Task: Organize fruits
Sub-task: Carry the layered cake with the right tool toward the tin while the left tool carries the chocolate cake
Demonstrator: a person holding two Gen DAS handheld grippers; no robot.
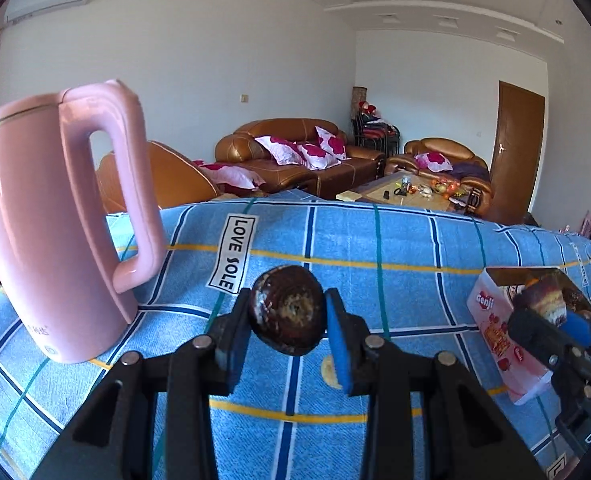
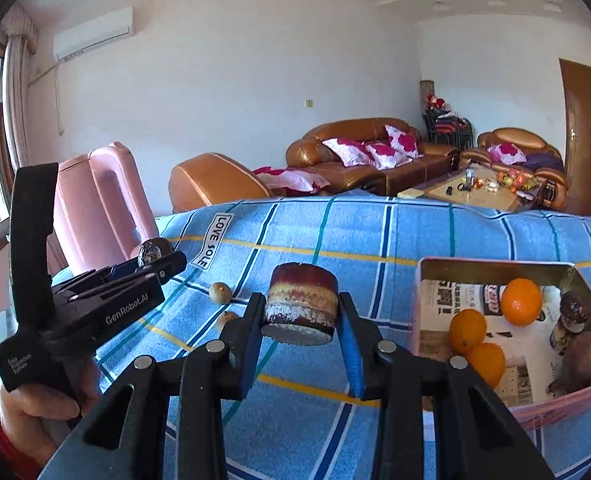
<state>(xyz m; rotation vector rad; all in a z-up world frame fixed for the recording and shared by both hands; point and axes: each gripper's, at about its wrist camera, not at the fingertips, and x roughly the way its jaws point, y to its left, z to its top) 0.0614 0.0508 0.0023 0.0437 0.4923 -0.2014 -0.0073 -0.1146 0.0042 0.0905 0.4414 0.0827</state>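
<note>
A pink kettle (image 1: 51, 220) stands at the left on the blue cloth (image 1: 375, 240). The left gripper (image 1: 287, 312) pinches a dark banded fruit (image 1: 288, 309) above the cloth, and the right gripper (image 2: 301, 312) pinches a similar one (image 2: 301, 304). Right of it, the box (image 2: 495, 272) holds three oranges (image 2: 521, 301).

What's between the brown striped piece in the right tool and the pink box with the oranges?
Nothing visible. The brown striped piece sits clamped in the right tool, and only bare blue checked cloth lies between it and the open pink box.
</note>
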